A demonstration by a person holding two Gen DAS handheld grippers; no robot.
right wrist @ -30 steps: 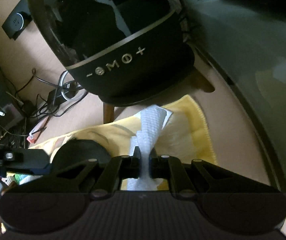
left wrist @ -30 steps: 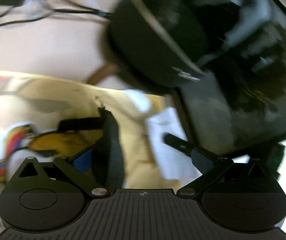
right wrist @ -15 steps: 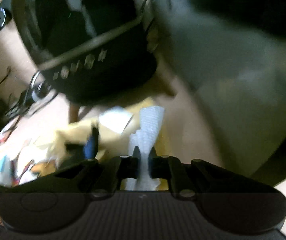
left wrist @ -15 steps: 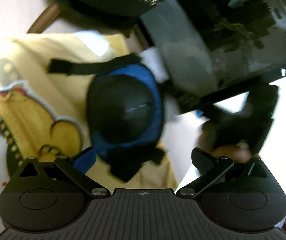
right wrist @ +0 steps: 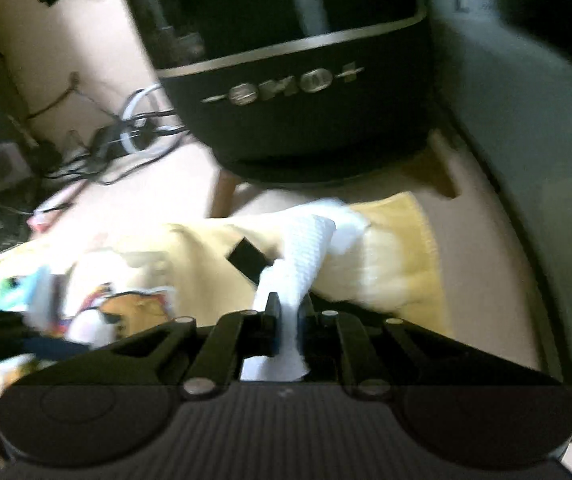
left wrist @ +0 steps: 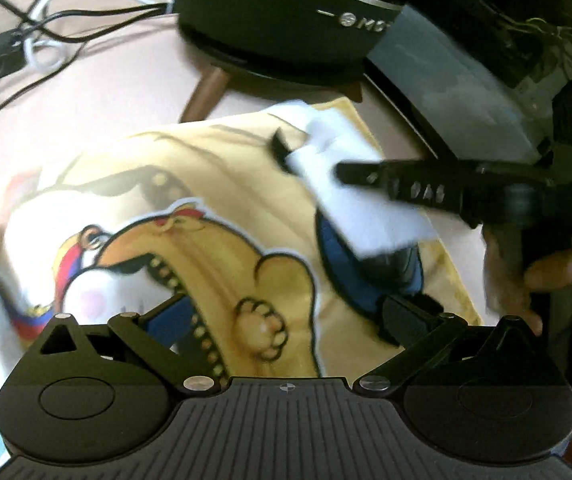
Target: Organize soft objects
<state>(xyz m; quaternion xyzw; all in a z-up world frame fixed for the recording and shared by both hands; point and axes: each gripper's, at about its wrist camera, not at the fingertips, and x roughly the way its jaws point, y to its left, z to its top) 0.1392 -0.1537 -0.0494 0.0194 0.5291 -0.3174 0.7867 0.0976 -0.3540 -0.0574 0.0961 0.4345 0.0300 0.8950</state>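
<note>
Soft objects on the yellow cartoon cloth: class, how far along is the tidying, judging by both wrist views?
Done: nothing looks sorted yet.
In hand: the right gripper is shut on a white waffle-textured paper towel, held over the yellow cartoon-print cloth.
Left: the blue and black padded guard lies on that cloth, and the left gripper is open, holding nothing.

Blk speaker [right wrist: 298, 92], tangled cables [left wrist: 42, 36]

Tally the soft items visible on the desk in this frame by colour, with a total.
Yellow: 1, the cartoon-print cloth
White: 1, the paper towel pinched in the right gripper
Blue and black: 1, the padded guard lying on the cloth, partly under the towel
Total: 3
</note>
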